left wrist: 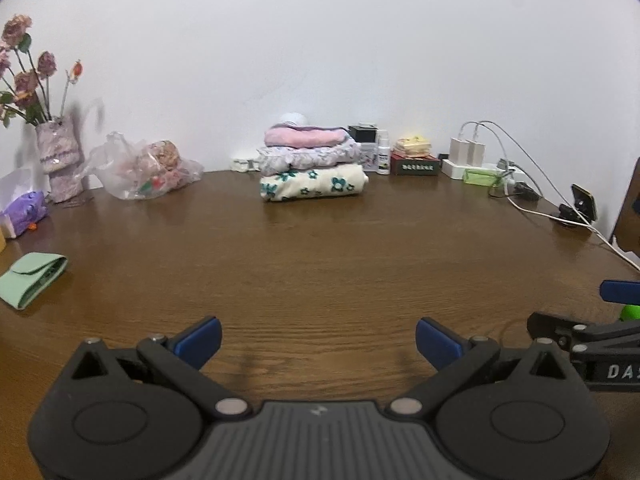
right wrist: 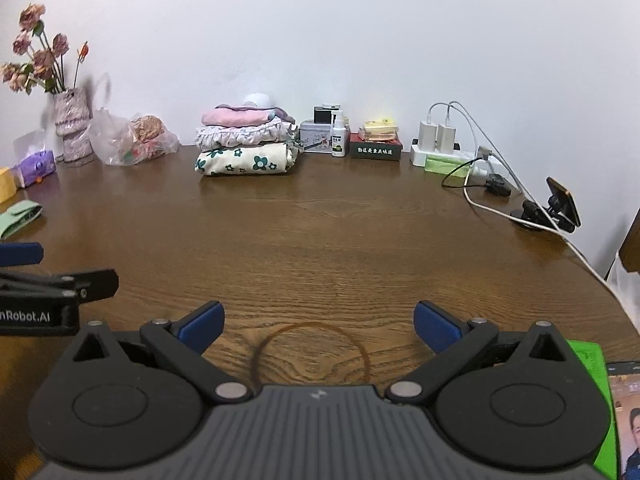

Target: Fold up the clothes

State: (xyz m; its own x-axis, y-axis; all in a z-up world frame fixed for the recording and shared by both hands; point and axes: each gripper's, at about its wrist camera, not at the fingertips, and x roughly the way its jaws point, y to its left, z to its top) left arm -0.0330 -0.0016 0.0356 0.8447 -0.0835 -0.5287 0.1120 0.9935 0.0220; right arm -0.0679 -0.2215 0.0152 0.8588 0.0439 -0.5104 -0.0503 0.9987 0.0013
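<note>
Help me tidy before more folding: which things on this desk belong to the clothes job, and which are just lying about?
Belongs to the job:
stack of folded clothes
left hand-held gripper, open
right hand-held gripper, open

Just lying about:
vase of dried flowers
plastic bag
green pouch
spray bottle
power strip with chargers

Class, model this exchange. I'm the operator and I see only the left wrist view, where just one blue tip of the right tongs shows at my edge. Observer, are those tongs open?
Observer: Yes. The right tongs are wide open with nothing between them.
Operator: Is there anything beside them that I can't see?
Observer: A green sheet lies just to their right, at the near edge.
Operator: And the wood in front of them?
Observer: A dark ring mark sits on the table between the fingers.
</note>
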